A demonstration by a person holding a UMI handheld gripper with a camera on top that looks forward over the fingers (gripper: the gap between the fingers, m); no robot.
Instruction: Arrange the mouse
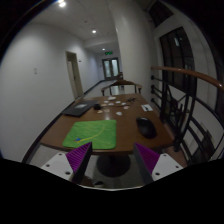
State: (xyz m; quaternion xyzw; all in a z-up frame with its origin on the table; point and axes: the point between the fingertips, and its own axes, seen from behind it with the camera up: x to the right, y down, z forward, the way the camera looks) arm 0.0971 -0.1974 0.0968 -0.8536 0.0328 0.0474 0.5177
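Note:
A dark computer mouse (146,127) lies on the right part of a brown table (120,128), to the right of a green mat (92,134) that lies at the table's near left. My gripper (113,160) is open and empty, its two purple pads (80,158) spread wide, held back from the table's near edge. The mouse is beyond the right finger, well ahead of it.
A dark flat object (78,108) lies at the table's far left. Small white items (125,100) are scattered at the far end. A chair (121,87) stands beyond the table. A wooden railing (190,75) runs along the right; a corridor with doors lies behind.

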